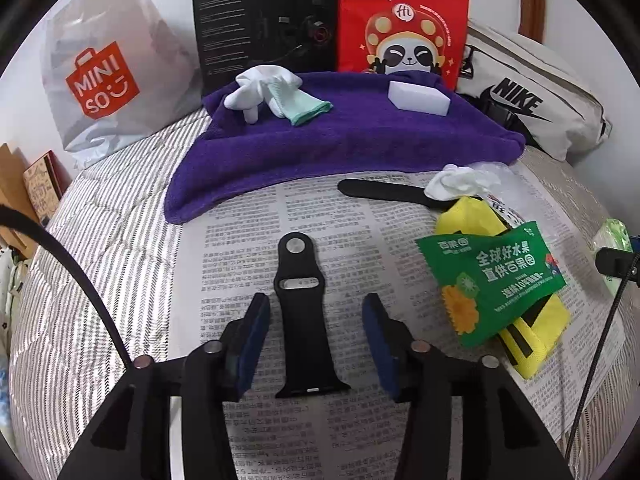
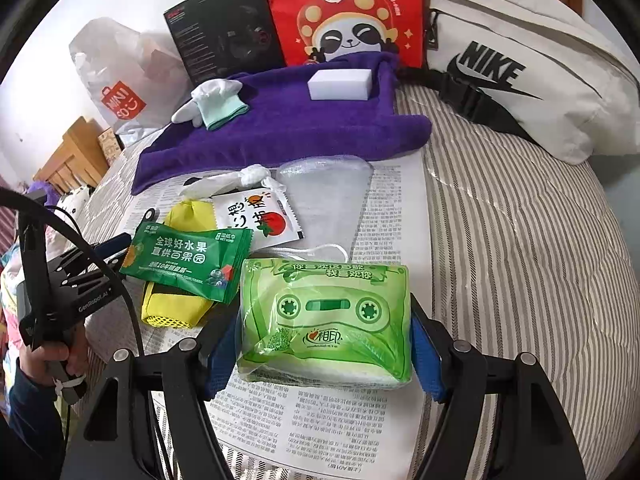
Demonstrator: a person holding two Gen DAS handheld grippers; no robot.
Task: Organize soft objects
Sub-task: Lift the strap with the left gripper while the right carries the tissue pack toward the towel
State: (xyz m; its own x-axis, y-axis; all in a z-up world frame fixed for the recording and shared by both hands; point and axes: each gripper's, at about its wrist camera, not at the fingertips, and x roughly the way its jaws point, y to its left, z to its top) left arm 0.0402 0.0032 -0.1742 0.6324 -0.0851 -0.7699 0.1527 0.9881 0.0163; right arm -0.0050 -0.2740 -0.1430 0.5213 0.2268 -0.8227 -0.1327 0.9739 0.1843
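A black watch strap (image 1: 304, 320) lies flat on the newspaper (image 1: 240, 248), between the fingers of my left gripper (image 1: 316, 304). The jaws stand open and the blue pads are clear of the strap on both sides. In the right wrist view my right gripper (image 2: 324, 316) is shut on a green tissue pack (image 2: 328, 312), with a pad against each side. Behind, a purple towel (image 1: 340, 140) carries a white sponge block (image 1: 418, 98) and a white glove with a mint cuff (image 1: 272, 92). A green wipes pack (image 2: 188, 264) lies on a yellow cloth (image 2: 172, 308).
A second black strap (image 1: 380, 192) and a crumpled white glove (image 1: 460, 182) lie near the towel. A clear mesh pouch (image 2: 324, 196) and a tomato sachet (image 2: 260, 216) sit on the newspaper. A Miniso bag (image 1: 104, 80), black box (image 1: 264, 20), red bag (image 1: 404, 16) and Nike bag (image 1: 532, 100) line the back.
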